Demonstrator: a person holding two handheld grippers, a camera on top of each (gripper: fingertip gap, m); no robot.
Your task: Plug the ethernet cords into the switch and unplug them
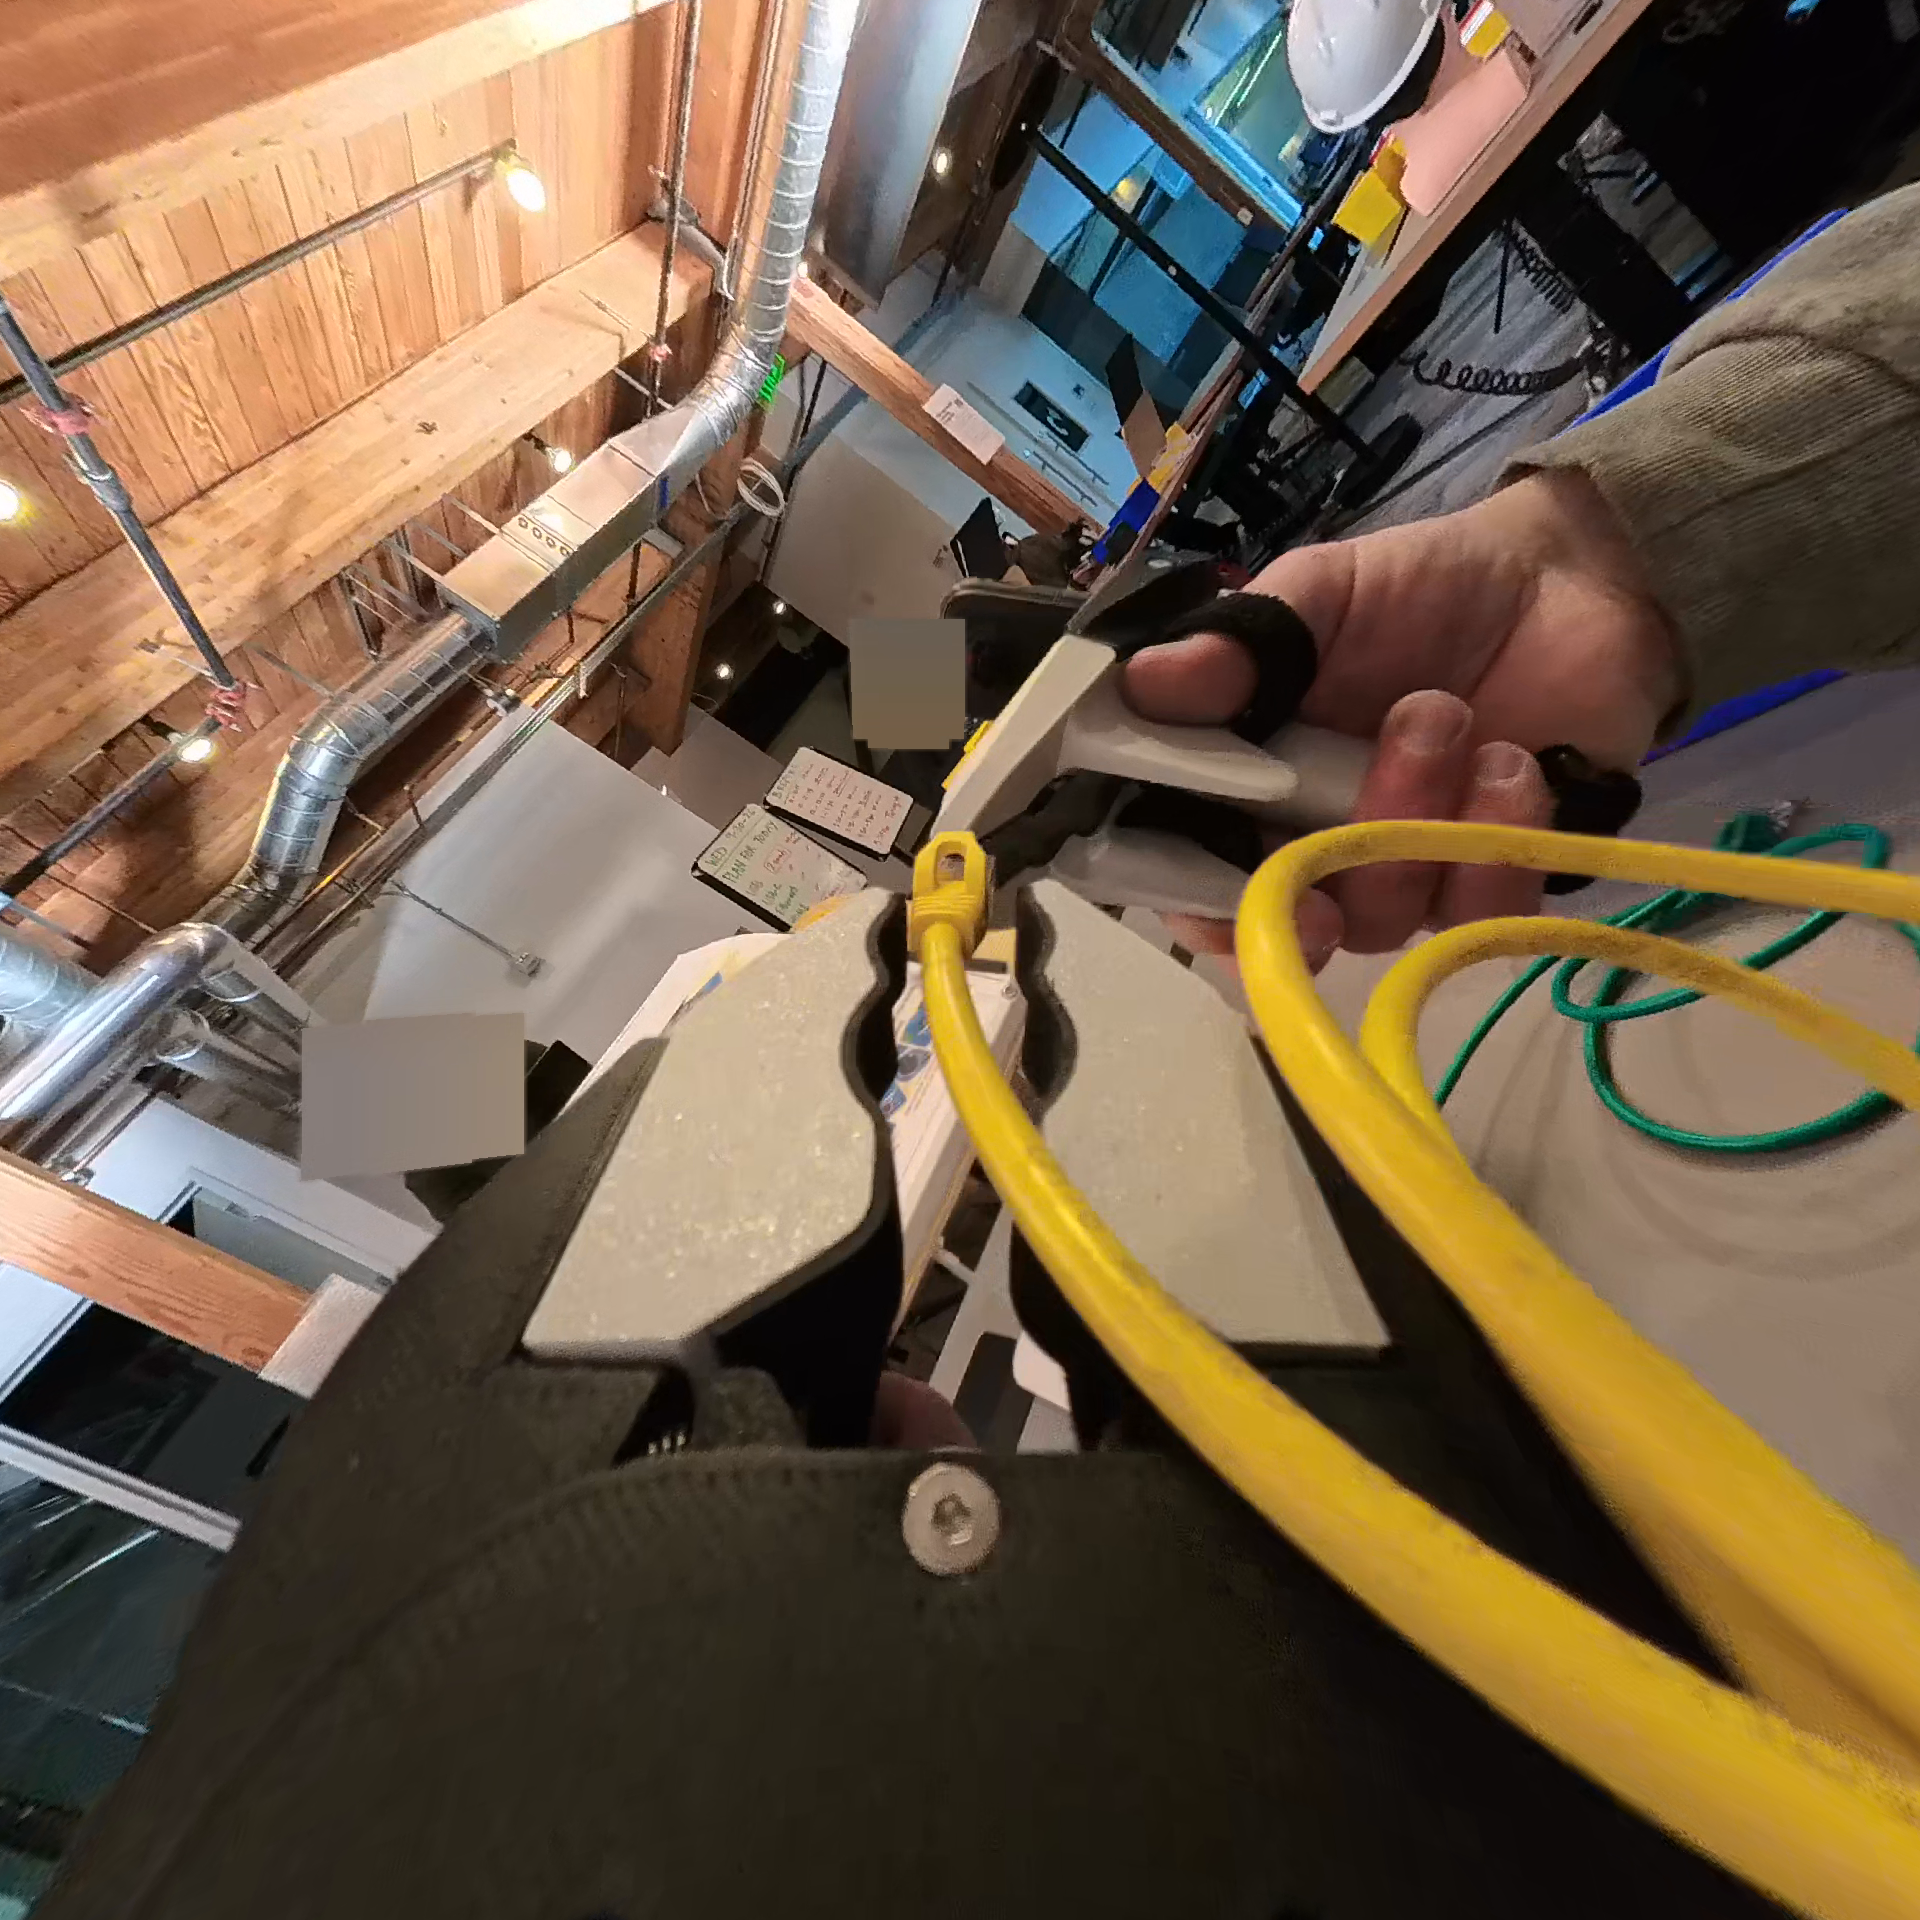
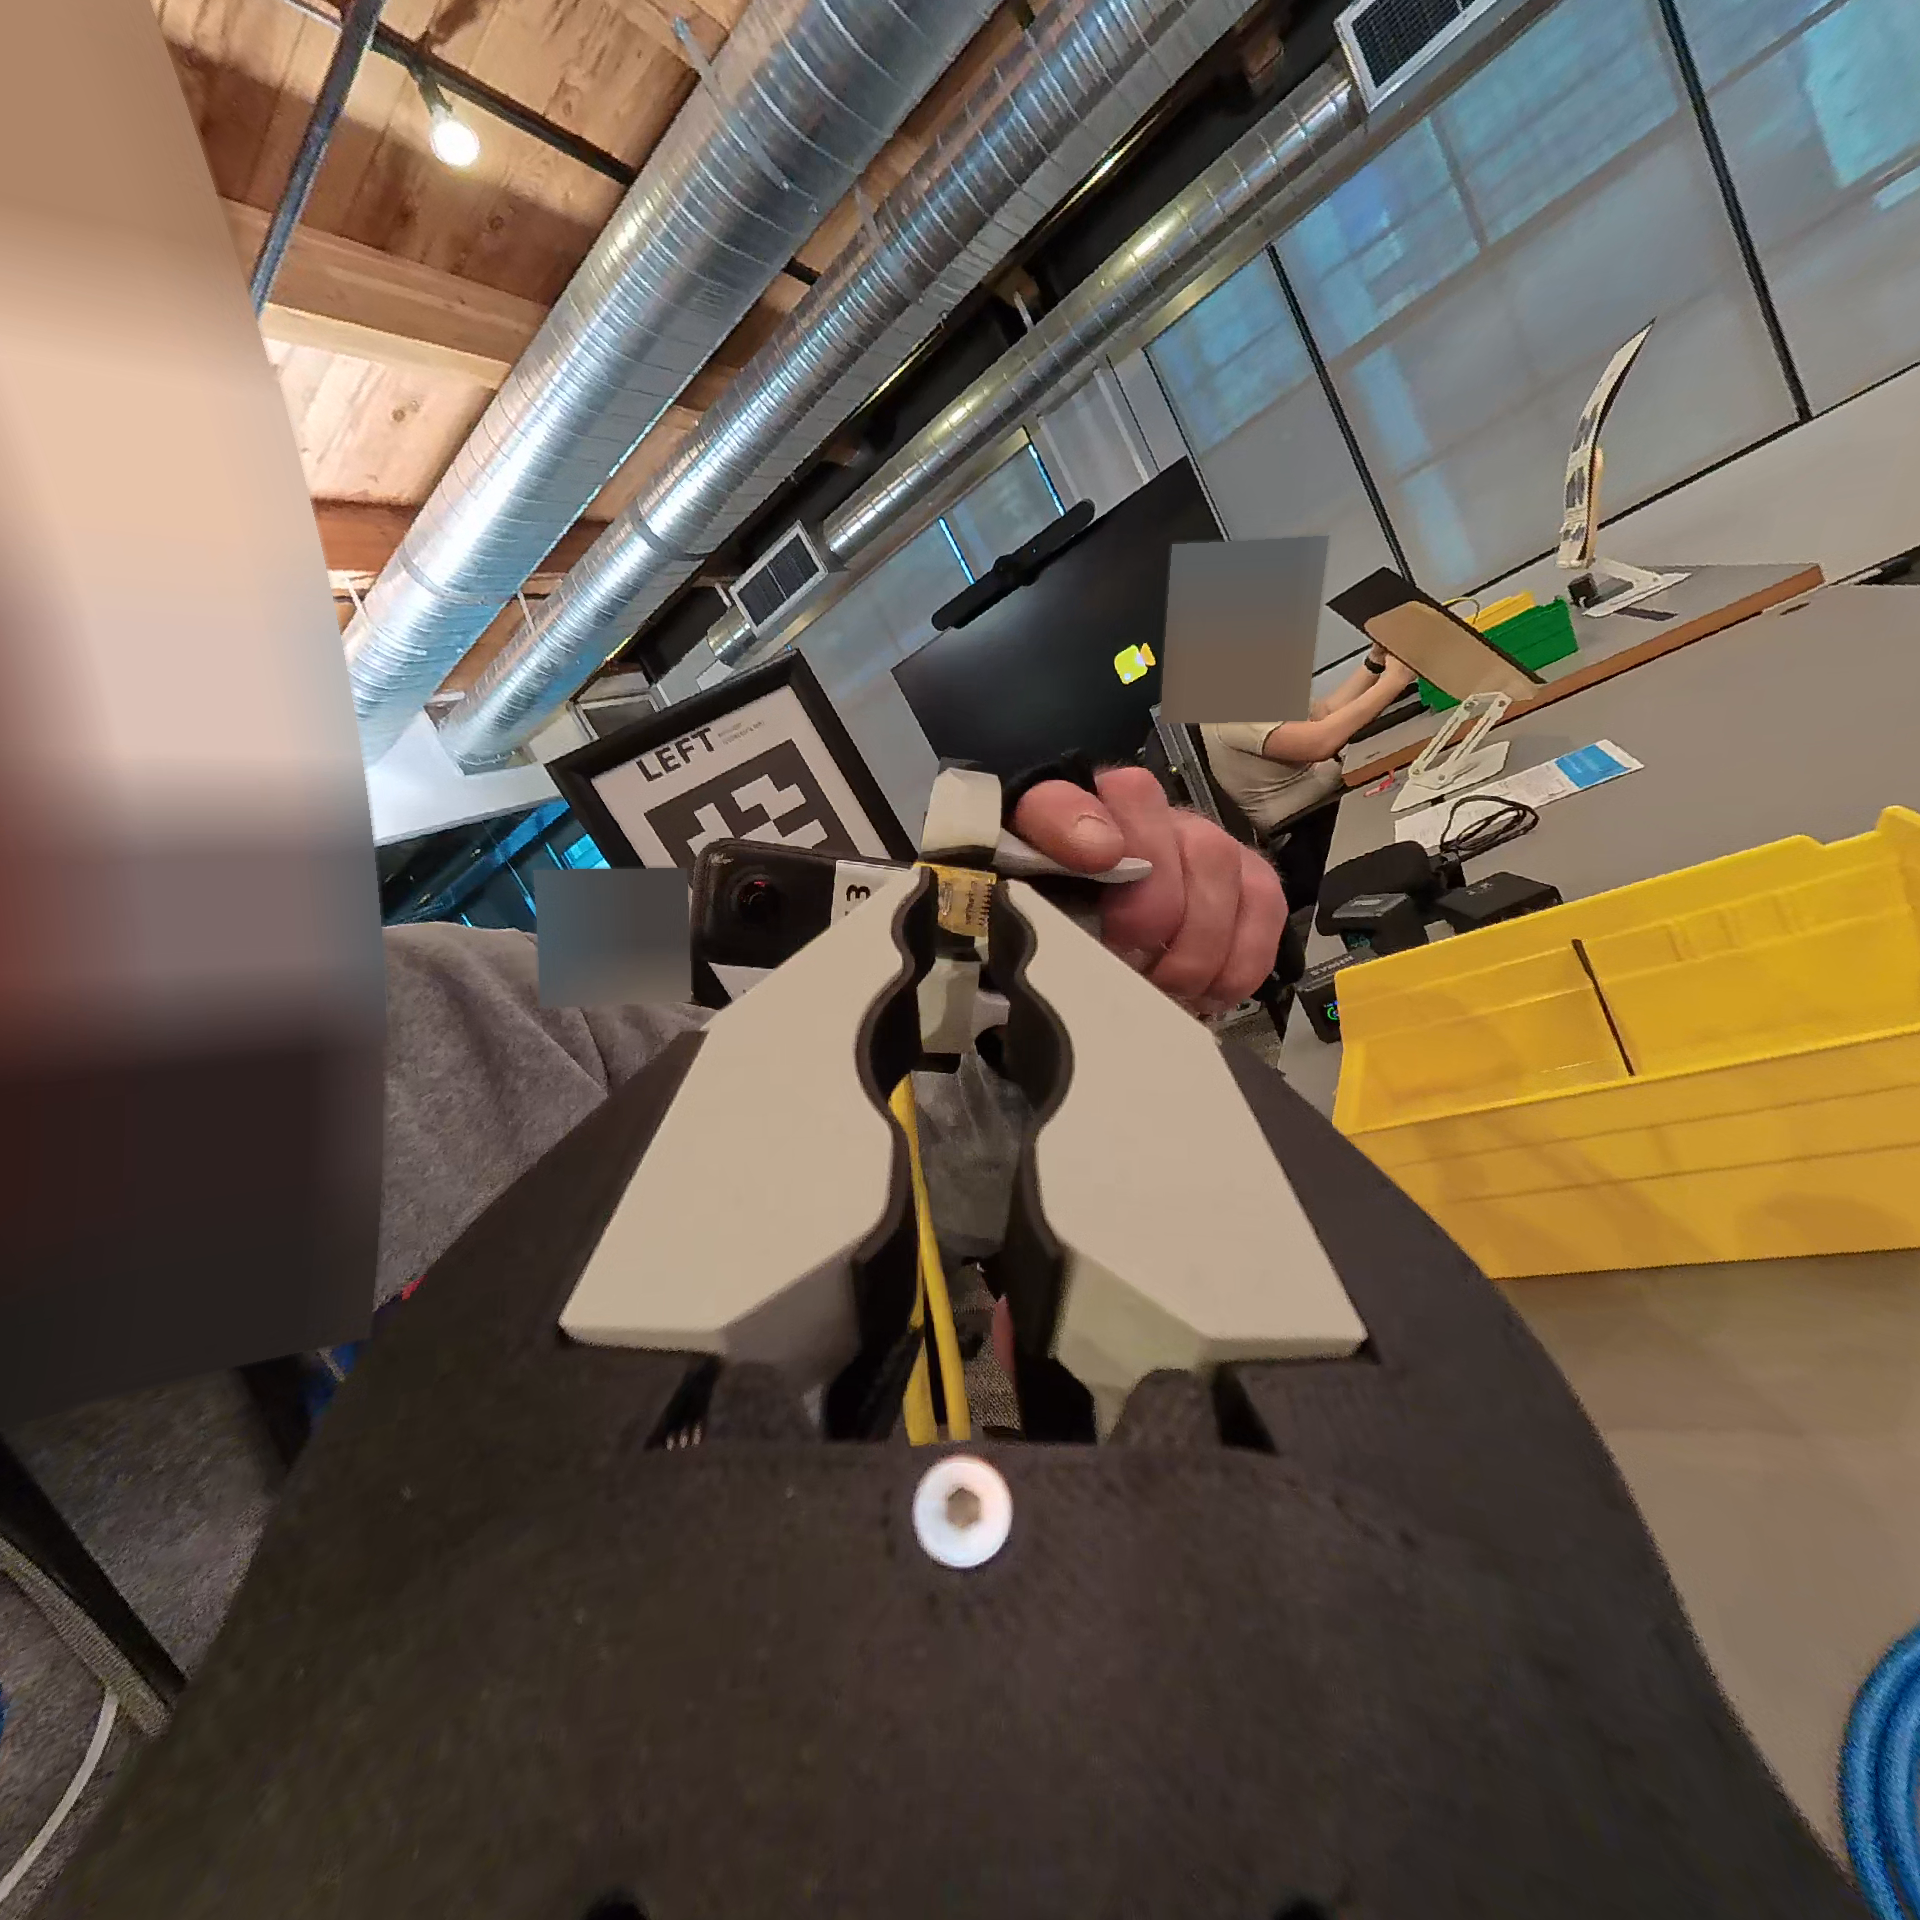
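- Fingers of the right gripper (image 2: 958, 896) are drawn in almost tip to tip at centre frame, and they're pinching the clear nose of the yellow plug (image 2: 964, 906), contacts facing the lens.
- Over in the left wrist view, the left gripper (image 1: 961, 912) straddles the same plug's boot just above centre frame. Thin dark gaps show on either side, so I can't tell whether it's actually clamped.
- Both tools meet on one plug, in the air. The right one comes in from the upper right of the left view, held by a hand (image 1: 1455, 717).
- Long axis: the plug points up-frame, away from the left camera, and the yellow cord (image 1: 1039, 1195) trails back down between the left fingers before looping off to the right.
- Farther out, a green cord (image 1: 1714, 1049) lies on the grey table (image 1: 1558, 1247); a yellow bin (image 2: 1662, 1122) sits at the right of the right view.
- No switch shows in either view. My read: the nose must be freed before any port, so the boot-side left gripper looks better placed to carry.
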